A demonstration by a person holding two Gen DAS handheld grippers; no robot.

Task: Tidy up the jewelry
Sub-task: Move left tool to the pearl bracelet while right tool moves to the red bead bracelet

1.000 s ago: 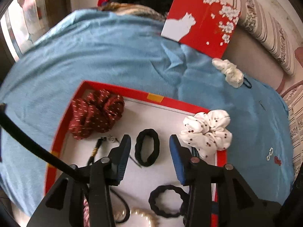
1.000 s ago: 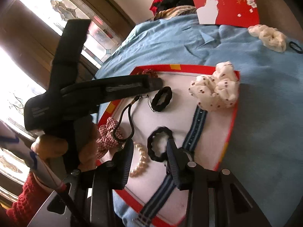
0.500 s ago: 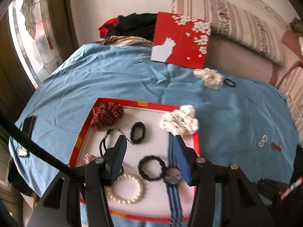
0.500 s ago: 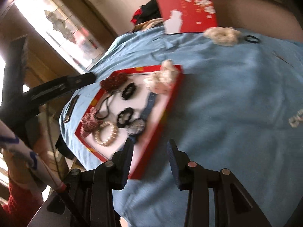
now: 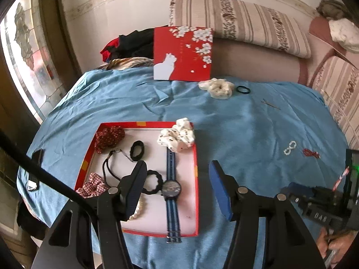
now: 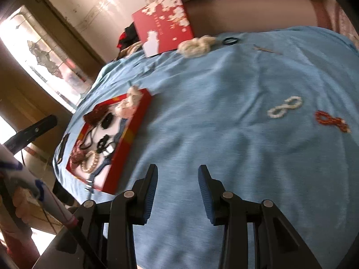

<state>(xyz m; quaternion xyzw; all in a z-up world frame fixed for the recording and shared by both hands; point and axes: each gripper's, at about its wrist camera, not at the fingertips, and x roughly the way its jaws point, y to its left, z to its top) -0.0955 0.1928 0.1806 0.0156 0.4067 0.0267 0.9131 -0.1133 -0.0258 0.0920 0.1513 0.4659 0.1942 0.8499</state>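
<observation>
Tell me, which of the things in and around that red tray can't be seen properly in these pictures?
- Pearl bracelet: in the left wrist view, the left gripper finger covers most of it.
- Watch: dial too small to read; in the right wrist view it is blurred.
- Thin object on the blue cloth: too small to identify in either view.
- Dark flat object left of the red tray: a black cable crosses it.
</observation>
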